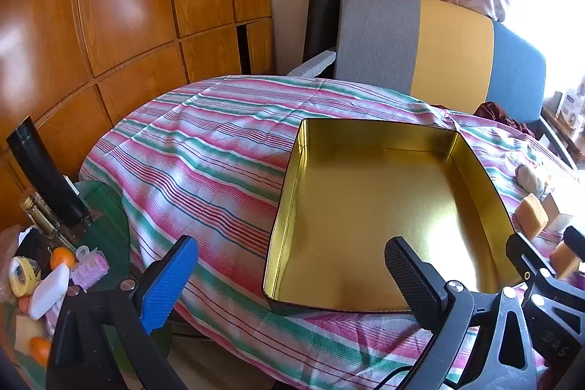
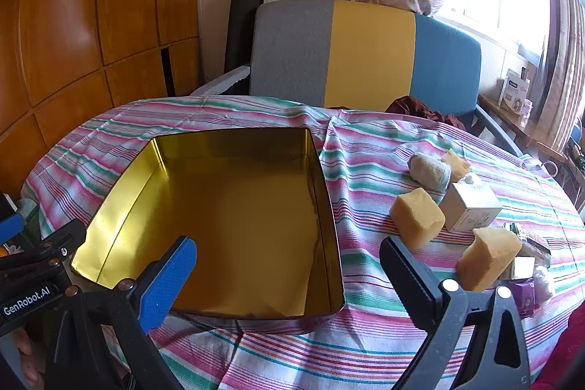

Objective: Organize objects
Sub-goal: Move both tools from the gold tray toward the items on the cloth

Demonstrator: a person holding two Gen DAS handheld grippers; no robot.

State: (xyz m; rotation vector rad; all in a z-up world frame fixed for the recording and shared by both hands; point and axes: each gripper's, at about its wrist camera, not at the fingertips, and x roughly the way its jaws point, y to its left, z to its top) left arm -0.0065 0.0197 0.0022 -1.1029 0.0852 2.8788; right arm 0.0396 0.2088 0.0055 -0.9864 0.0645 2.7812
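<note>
An empty gold metal tin [image 1: 373, 207] [image 2: 234, 218] sits on the striped tablecloth [image 1: 204, 148]. To its right lie yellow sponge blocks [image 2: 416, 217] [image 2: 488, 256] [image 2: 455, 164], a grey rolled cloth [image 2: 429, 170], a white box [image 2: 470, 207] and small packets [image 2: 528, 298]. One sponge shows in the left wrist view [image 1: 532, 215]. My left gripper [image 1: 292, 276] is open and empty, over the tin's near left corner. My right gripper [image 2: 289, 280] is open and empty, over the tin's near right corner.
A grey, yellow and blue chair back [image 2: 365, 57] stands behind the table. Wooden cabinets [image 1: 128, 6] line the left wall. A low glass side table [image 1: 106, 207] at the left holds a black tube, a bottle, oranges [image 1: 62, 257] and small items.
</note>
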